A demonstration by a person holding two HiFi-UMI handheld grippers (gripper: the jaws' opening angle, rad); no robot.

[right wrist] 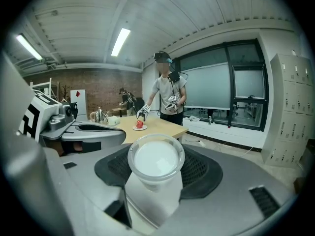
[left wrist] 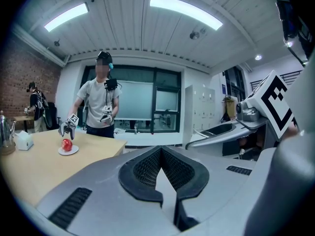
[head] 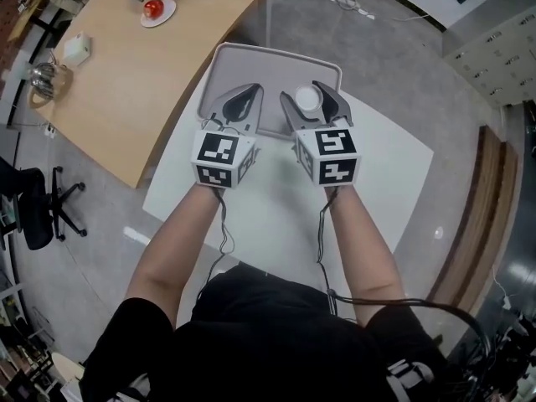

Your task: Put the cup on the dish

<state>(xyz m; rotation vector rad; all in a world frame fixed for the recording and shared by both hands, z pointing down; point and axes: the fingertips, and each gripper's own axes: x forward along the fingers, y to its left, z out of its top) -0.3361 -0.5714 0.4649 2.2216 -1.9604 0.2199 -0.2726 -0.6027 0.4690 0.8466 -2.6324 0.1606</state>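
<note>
Head view: person's right gripper (head: 300, 89) clamping small white plastic cup (head: 308, 99), cup showing against pale grey rectangular tray (head: 276, 65) lying on white table (head: 276, 208); whether cup is touching tray, unclear. Left gripper (head: 254, 87) hovering just beside, over tray's near edge.

Left gripper view: left gripper (left wrist: 160, 151) keeping jaw tips pressing together, gripping nothing.

Right gripper view: right gripper (right wrist: 157, 154) pinching cup (right wrist: 156, 163) by sides, open mouth facing camera.

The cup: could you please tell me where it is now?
The cup is gripped by the right gripper, over the grey tray in the head view, just right of the left gripper.
</note>
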